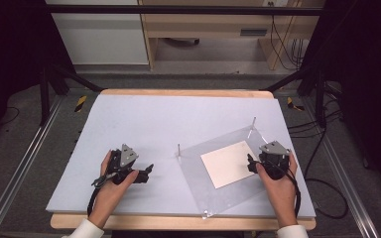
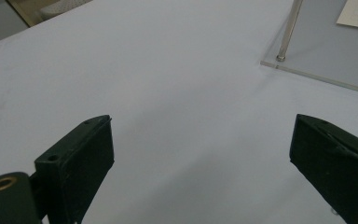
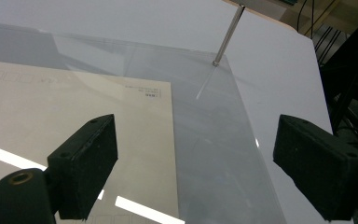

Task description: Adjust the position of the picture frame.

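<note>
Jaws of right gripper (image 3: pixel 196 172) gape above clear sheet (image 3: pixel 214 121).

high: above, forward-down | gripper views: low, close | shared: clear plate (image 1: pixel 228 171)

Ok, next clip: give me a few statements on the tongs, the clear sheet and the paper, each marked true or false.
1. The left tongs are open with nothing between the jaws. True.
2. The right tongs are shut on the paper. False: their jaws stand wide apart above the paper and the clear sheet, gripping neither.
3. The paper lies within the outline of the clear sheet. True.
4. The clear sheet sits on the left half of the table. False: it is on the right half, next to the right tongs.
5. Thin metal posts stand upright at corners of the clear sheet. True.
</note>
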Demonstrator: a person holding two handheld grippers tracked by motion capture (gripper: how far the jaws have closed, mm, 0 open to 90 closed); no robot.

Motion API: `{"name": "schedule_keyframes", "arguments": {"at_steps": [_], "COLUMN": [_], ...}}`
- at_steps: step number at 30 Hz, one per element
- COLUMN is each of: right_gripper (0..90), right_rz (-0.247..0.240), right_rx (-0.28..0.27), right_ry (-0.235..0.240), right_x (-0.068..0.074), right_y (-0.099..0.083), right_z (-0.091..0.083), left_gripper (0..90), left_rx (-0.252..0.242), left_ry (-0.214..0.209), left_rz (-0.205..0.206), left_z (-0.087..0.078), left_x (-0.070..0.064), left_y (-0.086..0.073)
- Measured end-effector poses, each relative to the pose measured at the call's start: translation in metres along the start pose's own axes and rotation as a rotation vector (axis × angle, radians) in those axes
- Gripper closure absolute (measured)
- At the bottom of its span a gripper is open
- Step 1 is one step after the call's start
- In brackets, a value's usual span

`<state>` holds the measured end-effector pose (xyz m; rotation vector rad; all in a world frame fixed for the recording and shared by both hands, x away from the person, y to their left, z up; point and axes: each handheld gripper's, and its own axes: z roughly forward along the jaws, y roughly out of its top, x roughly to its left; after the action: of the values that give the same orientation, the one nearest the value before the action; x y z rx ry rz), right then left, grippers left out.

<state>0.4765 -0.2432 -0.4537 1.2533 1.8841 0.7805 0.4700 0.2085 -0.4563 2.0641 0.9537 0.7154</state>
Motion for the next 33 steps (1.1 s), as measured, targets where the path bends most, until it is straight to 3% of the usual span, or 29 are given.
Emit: {"name": "schedule_keyframes", "arguments": {"at_steps": [8, 12, 17, 19, 21, 23, 24, 26, 27, 29, 30, 32, 33], "right_gripper": [15.8, 16.5, 17.1, 13.6, 14.1, 14.1, 14.8, 22.2, 22.2, 33.5, 33.5, 39.7, 47.0], "right_rz": [0.014, 0.018, 0.035, 0.068, 0.067, 0.044, 0.02, 0.002, 0.002, -0.003, -0.003, -0.036, -0.068], "right_rx": [-0.006, -0.005, 0.007, 0.014, 0.027, 0.031, 0.041, 0.081, 0.081, 0.092, 0.092, 0.118, 0.131], "right_ry": [-0.005, -0.002, 0.021, 0.056, 0.076, 0.076, 0.077, 0.087, 0.087, 0.124, 0.124, 0.153, 0.147], "right_x": [-0.003, -0.004, -0.006, -0.009, -0.013, -0.015, -0.021, -0.028, -0.028, -0.039, -0.039, -0.045, -0.05], "right_y": [-0.003, -0.002, 0.001, 0.005, 0.011, 0.016, 0.025, 0.036, 0.036, 0.052, 0.052, 0.061, 0.066], "right_z": [0.0, 0.0, -0.003, -0.005, -0.006, -0.006, -0.003, 0.001, 0.001, 0.01, 0.01, 0.021, 0.03], "left_gripper": [5.9, 5.8, 5.8, 5.8, 6.3, 6.9, 6.9, 8.2, 9.5, 11.5, 13.1, 15.5, 19.2], "left_rx": [-0.004, -0.008, -0.019, -0.024, -0.027, -0.03, -0.033, -0.044, -0.044, -0.035, -0.035, -0.034, -0.027], "left_ry": [-0.025, -0.038, -0.022, -0.036, -0.07, -0.083, -0.12, -0.135, -0.135, -0.139, -0.139, -0.13, -0.124], "left_rz": [-0.032, -0.028, -0.012, -0.023, -0.021, -0.009, -0.005, 0.009, 0.009, 0.019, 0.019, 0.004, -0.005], "left_z": [0.0, 0.0, -0.004, -0.005, -0.007, -0.007, -0.005, -0.002, -0.002, 0.008, 0.008, 0.018, 0.024], "left_x": [-0.001, -0.006, -0.015, -0.017, -0.026, -0.029, -0.034, -0.038, -0.038, -0.041, -0.041, -0.043, -0.044], "left_y": [-0.001, 0.0, 0.005, 0.007, 0.013, 0.016, 0.025, 0.035, 0.035, 0.047, 0.047, 0.054, 0.057]}}
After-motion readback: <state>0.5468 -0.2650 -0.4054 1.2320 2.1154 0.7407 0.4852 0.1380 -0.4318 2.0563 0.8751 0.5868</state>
